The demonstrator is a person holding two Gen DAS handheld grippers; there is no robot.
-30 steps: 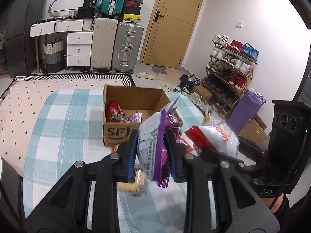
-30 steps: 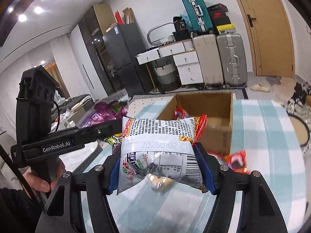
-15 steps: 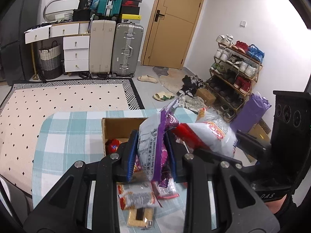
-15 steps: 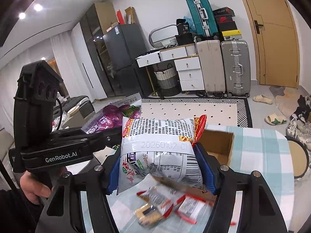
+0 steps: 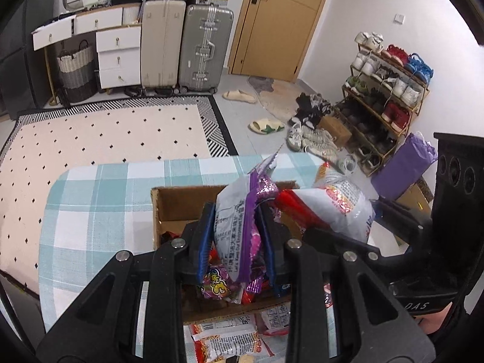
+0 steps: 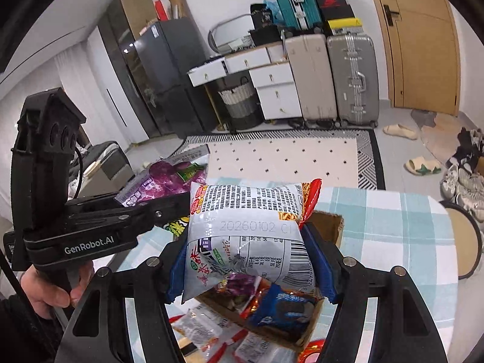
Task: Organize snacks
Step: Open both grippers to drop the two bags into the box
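Snacks: my left gripper (image 5: 237,239) pinches a purple packet (image 5: 239,227) above the cardboard box (image 5: 181,202).
Right gripper (image 6: 249,260): I clamp a noodle bag (image 6: 248,230) between its pads, over the box.
Table (image 5: 90,211): more packets (image 5: 227,340) lie near the box.

Teal-and-white checked tablecloth (image 5: 99,199); brown cardboard box (image 5: 178,202); purple-and-white snack packet (image 5: 239,227); red-and-white noodle packet (image 6: 248,227); black-dotted cream rug (image 5: 99,136).
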